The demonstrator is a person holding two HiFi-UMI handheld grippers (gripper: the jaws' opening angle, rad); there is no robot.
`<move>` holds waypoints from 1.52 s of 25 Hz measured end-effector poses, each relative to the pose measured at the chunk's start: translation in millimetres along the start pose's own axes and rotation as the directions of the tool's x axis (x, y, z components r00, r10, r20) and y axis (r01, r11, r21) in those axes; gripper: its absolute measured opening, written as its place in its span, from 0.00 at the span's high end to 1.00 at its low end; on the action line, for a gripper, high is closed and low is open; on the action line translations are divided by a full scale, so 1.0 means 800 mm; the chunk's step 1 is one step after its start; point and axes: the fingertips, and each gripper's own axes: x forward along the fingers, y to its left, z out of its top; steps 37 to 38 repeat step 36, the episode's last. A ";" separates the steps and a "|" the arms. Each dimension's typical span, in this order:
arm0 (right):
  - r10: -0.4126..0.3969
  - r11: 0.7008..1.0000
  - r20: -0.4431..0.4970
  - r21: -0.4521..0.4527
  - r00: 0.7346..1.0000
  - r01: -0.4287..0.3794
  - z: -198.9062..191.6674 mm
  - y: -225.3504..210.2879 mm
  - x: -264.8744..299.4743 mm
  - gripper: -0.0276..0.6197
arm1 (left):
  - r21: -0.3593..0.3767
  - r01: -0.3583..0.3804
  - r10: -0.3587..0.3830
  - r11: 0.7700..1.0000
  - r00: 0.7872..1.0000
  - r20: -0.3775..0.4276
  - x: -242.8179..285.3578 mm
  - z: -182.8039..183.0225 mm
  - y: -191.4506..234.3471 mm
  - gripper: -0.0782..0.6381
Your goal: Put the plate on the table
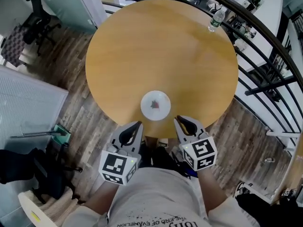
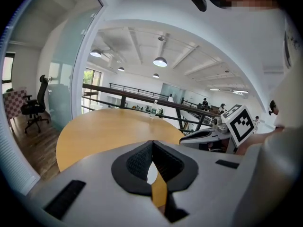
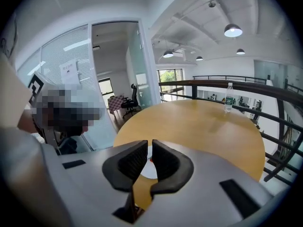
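Note:
A small white plate (image 1: pixel 155 105) with a red mark in its middle lies flat on the round wooden table (image 1: pixel 161 46), close to the near edge. Both grippers hang just off that edge, in front of the person's body. My left gripper (image 1: pixel 138 125) is to the plate's lower left, its jaws closed tip to tip and empty. My right gripper (image 1: pixel 179 120) is to the plate's lower right; its jaws stand almost together with only a thin slit and nothing in it. A sliver of the plate (image 3: pixel 150 169) shows beyond the right jaws (image 3: pixel 149 143).
A clear water bottle (image 1: pixel 216 19) stands at the table's far right rim. A dark curved railing (image 1: pixel 265 37) runs behind and right of the table. An office chair (image 1: pixel 40 18) is at the far left, and a bag and chair back (image 1: pixel 33 207) sit beside the person.

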 end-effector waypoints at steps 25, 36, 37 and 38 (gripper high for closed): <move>0.018 1.000 0.071 -0.020 0.997 -0.017 0.043 0.008 -0.054 0.92 | 0.028 -0.001 0.000 1.000 0.999 0.040 -0.019 0.032 -0.035 0.86; 0.022 1.000 0.070 -0.008 0.997 -0.022 0.042 0.004 -0.059 0.92 | 0.028 -0.019 0.018 0.999 0.999 0.046 -0.023 0.036 -0.038 0.86; 0.022 1.000 0.070 -0.008 0.997 -0.022 0.042 0.004 -0.059 0.92 | 0.028 -0.019 0.018 0.999 0.999 0.046 -0.023 0.036 -0.038 0.86; 0.022 1.000 0.070 -0.008 0.997 -0.022 0.042 0.004 -0.059 0.92 | 0.028 -0.019 0.018 0.999 0.999 0.046 -0.023 0.036 -0.038 0.86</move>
